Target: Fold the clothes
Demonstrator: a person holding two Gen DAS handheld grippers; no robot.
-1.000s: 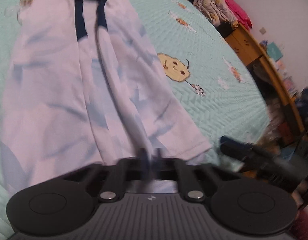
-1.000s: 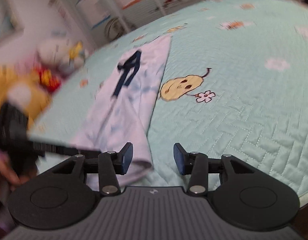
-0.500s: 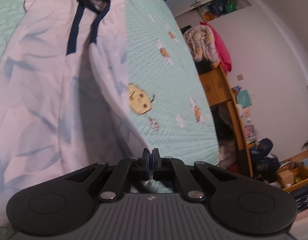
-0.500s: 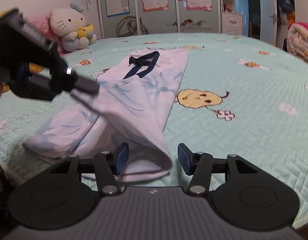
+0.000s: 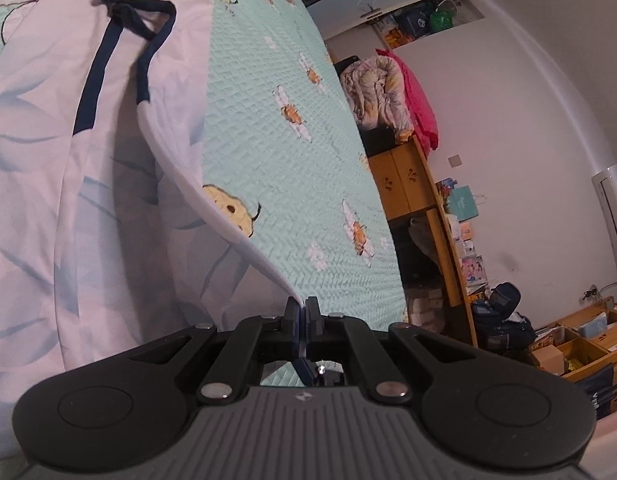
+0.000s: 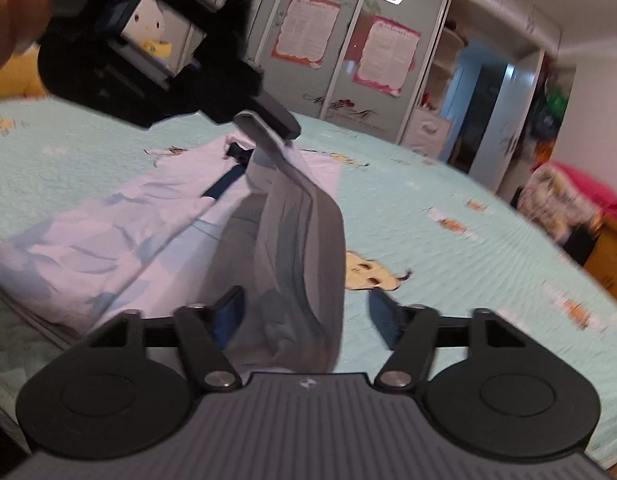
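At the bottom of the left view, the left gripper (image 5: 302,312) is pinched tight on the hem of the pale blue garment (image 5: 40,208), lifting that edge off the bed (image 5: 276,184). The right gripper (image 6: 304,312) gapes wide around the hanging fold. Mid-fold, I judge: next needs carrying the hem toward the dark ribbon (image 5: 108,40) at upper left

Garment: we see a pale blue-white piece of clothing (image 5: 40,200) with a navy drawstring (image 5: 108,40).
Pose: spread at the frame's left, one edge lifted taut toward lower centre.
Surface: the mint quilted bed (image 5: 276,160).
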